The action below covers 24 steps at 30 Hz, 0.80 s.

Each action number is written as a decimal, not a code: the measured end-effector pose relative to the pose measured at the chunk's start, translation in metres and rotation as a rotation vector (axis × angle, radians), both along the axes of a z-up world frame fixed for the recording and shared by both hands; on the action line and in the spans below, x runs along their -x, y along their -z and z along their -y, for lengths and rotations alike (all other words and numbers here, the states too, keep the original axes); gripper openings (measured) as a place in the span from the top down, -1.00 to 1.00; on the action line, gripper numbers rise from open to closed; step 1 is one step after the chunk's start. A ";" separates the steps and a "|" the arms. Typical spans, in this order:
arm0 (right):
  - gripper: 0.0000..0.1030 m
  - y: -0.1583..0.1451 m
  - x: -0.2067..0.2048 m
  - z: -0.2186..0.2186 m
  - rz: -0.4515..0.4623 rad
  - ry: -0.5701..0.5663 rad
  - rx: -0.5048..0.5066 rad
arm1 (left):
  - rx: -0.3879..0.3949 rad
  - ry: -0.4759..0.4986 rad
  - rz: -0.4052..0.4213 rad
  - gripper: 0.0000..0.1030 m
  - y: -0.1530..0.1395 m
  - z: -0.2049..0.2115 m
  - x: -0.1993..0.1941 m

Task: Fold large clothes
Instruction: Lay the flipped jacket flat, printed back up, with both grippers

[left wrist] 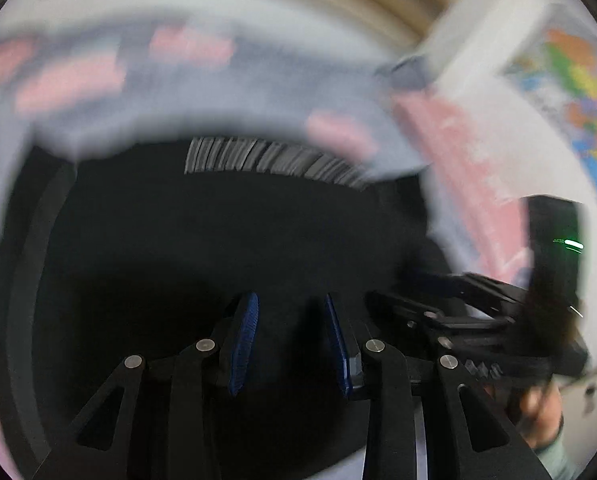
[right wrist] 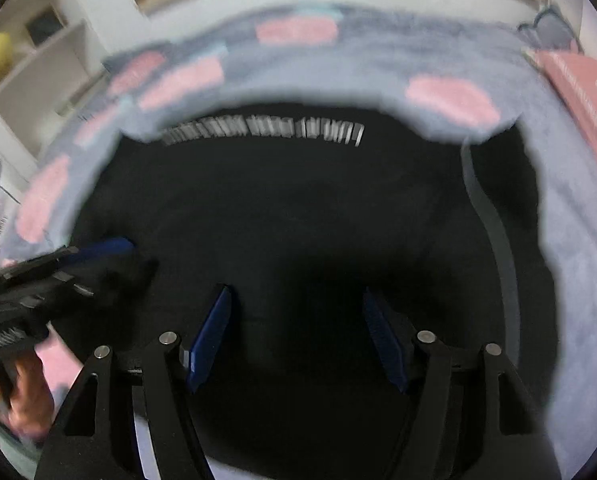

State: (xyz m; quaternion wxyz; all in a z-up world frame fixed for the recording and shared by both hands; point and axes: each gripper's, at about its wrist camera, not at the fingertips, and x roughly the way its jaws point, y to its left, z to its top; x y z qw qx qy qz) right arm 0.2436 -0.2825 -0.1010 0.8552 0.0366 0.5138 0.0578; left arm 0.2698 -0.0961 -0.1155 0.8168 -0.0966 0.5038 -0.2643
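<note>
Black garment (right wrist: 298,216) spread flat on the grey-and-pink blanket (right wrist: 438,64), white printed strip (right wrist: 266,130) sitting along its far edge; pale stripe (right wrist: 494,232) running down the side of the garment to the right of that strip, probably a sleeve or side seam, hard to say with all the blur.

Left gripper (left wrist: 290,344) low over the near part of the garment, blue pads (left wrist: 244,344) spread apart with nothing between them; right gripper (right wrist: 298,344) same deal, jaws wide, hovering over black cloth on the near side of the printed strip; each one visible at the edge of the other's view, so both close together near the middle of the garment rather than out at its corners.

Looks like the pre-grab stage of a fold, nothing pinched yet; tips for doing it well, just a guess from here:

- better to spread out toward the near corners before pinching; grabbing mid-panel tends to bunch things up
- pinch only the top layer, not the blanket underneath
- lift both sides evenly and carry toward the printed strip; keep the edge taut
- slow down; motion blur everywhere suggests a hurry
</note>
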 end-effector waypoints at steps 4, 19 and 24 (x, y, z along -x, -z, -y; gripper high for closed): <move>-0.45 0.011 -0.004 -0.004 0.013 0.015 0.026 | 0.075 -0.077 -0.096 0.49 0.034 -0.013 -0.022; -0.46 0.011 -0.090 0.028 -0.005 0.123 -0.078 | -0.020 -0.207 -0.035 0.29 0.024 -0.012 -0.072; -0.46 -0.012 -0.055 0.031 0.067 0.107 -0.122 | 0.017 -0.176 -0.005 0.28 0.010 -0.014 -0.062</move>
